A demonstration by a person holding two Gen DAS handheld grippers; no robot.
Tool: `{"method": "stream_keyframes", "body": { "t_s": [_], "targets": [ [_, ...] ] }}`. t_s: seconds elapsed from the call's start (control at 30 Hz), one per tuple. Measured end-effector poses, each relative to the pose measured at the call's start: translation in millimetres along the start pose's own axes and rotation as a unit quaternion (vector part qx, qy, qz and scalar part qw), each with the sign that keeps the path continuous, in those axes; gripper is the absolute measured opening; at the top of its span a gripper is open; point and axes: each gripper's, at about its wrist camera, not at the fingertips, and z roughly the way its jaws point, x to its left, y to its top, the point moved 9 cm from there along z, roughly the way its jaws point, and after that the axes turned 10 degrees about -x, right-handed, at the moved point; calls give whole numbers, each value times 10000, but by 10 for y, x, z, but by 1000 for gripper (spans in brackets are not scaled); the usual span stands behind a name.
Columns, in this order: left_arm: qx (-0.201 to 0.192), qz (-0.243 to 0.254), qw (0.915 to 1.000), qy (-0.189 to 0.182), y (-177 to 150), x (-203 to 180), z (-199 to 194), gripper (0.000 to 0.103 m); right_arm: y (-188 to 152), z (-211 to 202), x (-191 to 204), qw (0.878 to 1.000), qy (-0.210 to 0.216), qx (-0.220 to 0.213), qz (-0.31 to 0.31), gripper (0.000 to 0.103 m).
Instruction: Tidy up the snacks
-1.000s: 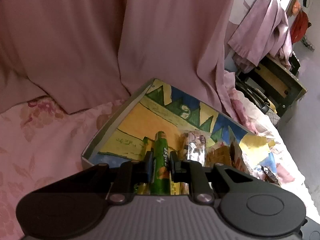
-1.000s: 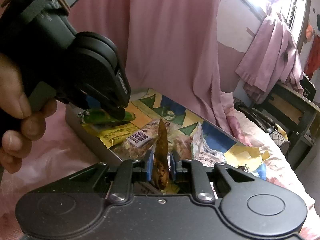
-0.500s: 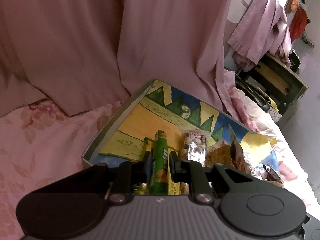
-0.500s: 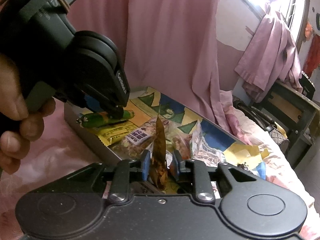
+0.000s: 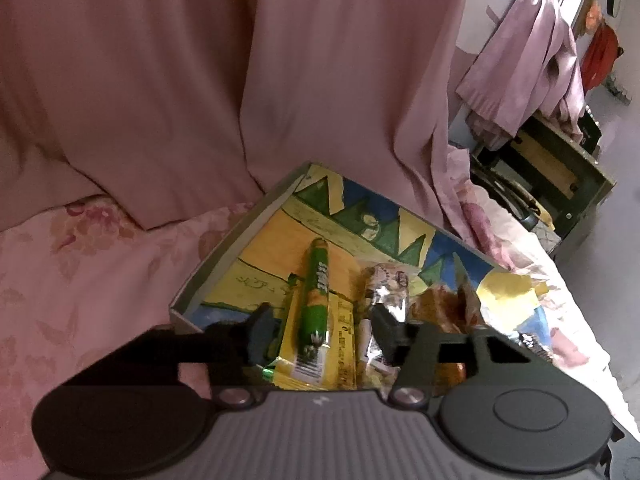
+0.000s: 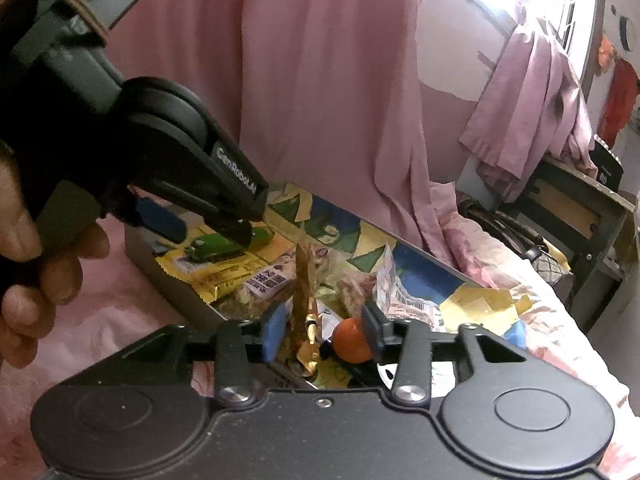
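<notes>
- Our left gripper (image 5: 322, 330) has its fingers spread wide apart, gripping nothing.
- The green snack stick (image 5: 316, 294) lies flat between those open fingers, free of both, on top of a yellow wrapper (image 5: 340, 360).
- That stick and wrapper rest in the near left corner of the shallow box (image 5: 224, 256), whose floor is lined with a blue, yellow and green drawing.
- Just right of the stick we see a silvery packet (image 5: 386, 300) and brown crinkled packets (image 5: 444, 308), heaped toward the middle of the box.
- Our right gripper (image 6: 323, 334) also has its fingers parted, clamped on nothing.
- A thin golden-brown wrapper (image 6: 302, 304) stands upright between the right fingers, close to the blue pad on the left one; whether it touches that pad we cannot tell.
- Beside it, against the right-hand finger, sits a small round orange item (image 6: 352, 340).
- From the right wrist view the left gripper hangs over the box's left corner, its fingertips just above the green stick, and the person's left hand (image 6: 36, 264) is wrapped around its handle.
- A white packet with a barcode (image 6: 404, 300) sticks up among the snacks in the box.
- The box rests on a bed with a pink floral sheet (image 5: 80, 264), and a pink curtain (image 5: 240, 80) hangs behind it.
</notes>
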Motion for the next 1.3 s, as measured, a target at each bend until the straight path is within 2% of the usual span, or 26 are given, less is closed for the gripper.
{"method": "stream_keyframes", "body": {
  "t_s": [0.2, 0.3, 0.4, 0.63, 0.8, 0.93, 1.2, 1.3],
  "targets": [
    [-90, -33, 9999, -48, 44, -23, -196, 86, 53, -161, -41, 9998, 64, -54, 199, 65],
    [-165, -96, 9998, -27, 53, -24, -354, 92, 82, -275, -91, 9995, 20, -92, 306, 75],
    [-286, -51, 9996, 46, 59, -28, -537, 99, 130, -416, -176, 9987, -19, -162, 484, 81],
    [-564, 182, 9976, 349, 13, -9, -1040, 102, 192, -840, -438, 9948, -232, -299, 946, 96],
    [-796, 378, 9921, 897, -44, 62, -1396, 102, 168, -1177, -558, 9912, -392, -300, 1232, 101],
    [-987, 692, 9863, 1129, -101, 45, -1699, 102, 109, -1430, -610, 9894, -443, -259, 1362, 102],
    [-826, 986, 9826, 1337, -412, -1, -2111, 102, -65, -1776, -611, 9839, -294, 51, 1763, 102],
    [-666, 1176, 9825, 1281, -563, -80, -2200, 102, -144, -1886, -631, 9798, -251, 215, 1970, 102]
  ]
}}
